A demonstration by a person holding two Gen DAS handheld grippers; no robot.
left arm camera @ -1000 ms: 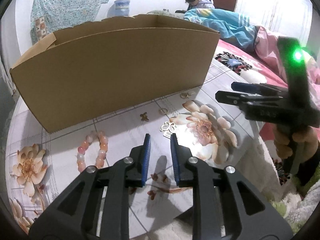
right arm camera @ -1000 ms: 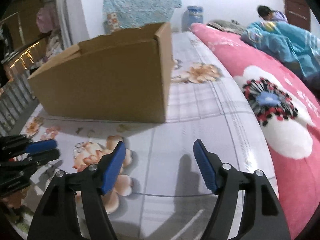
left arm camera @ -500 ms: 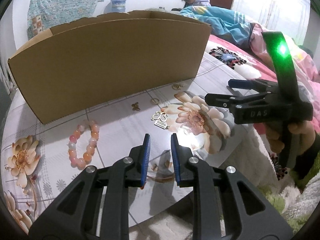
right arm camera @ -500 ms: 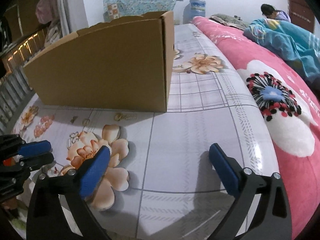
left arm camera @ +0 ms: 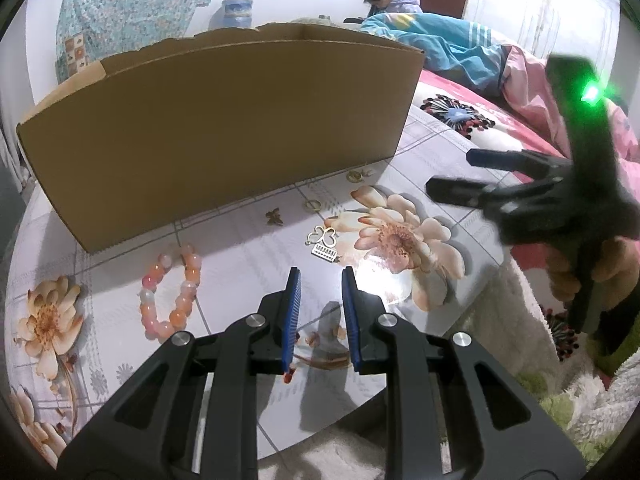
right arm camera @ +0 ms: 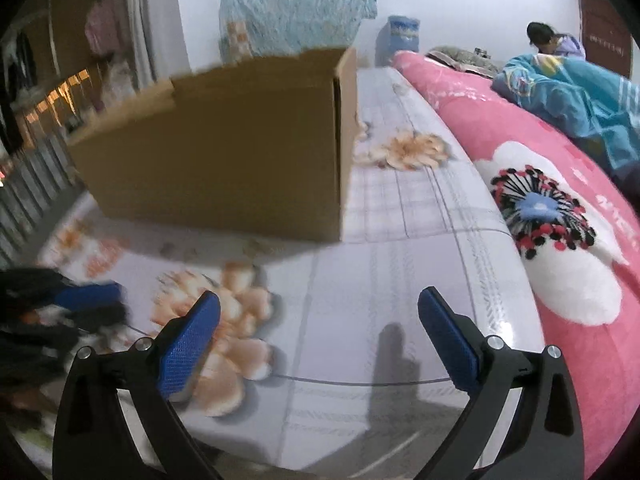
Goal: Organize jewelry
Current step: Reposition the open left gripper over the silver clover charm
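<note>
Floral glossy table (left arm camera: 248,264) under both grippers; cardboard box (left arm camera: 224,128) beyond the fingers. Left gripper (left arm camera: 319,280) nearly closed on nothing, bracelet (left arm camera: 172,292) just left of it, charms (left arm camera: 323,240) ahead. Right gripper (right arm camera: 320,312) spread wide, empty; its view is blurry, pink bedding (right arm camera: 552,216) probably right.

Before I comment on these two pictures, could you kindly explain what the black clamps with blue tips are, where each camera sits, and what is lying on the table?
No robot here: a person carries a hand-held gripper in each hand, each with a camera looking along its two fingers. One picture looks out from the left hand-held gripper, its blue pads a narrow gap apart with nothing between them. The other looks out from the right hand-held gripper, wide open and empty. On the flowered table, before a cardboard box, lie a pink bead bracelet, a butterfly-shaped gold charm, a small butterfly piece and a few small gold pieces. Nothing is held.
</note>
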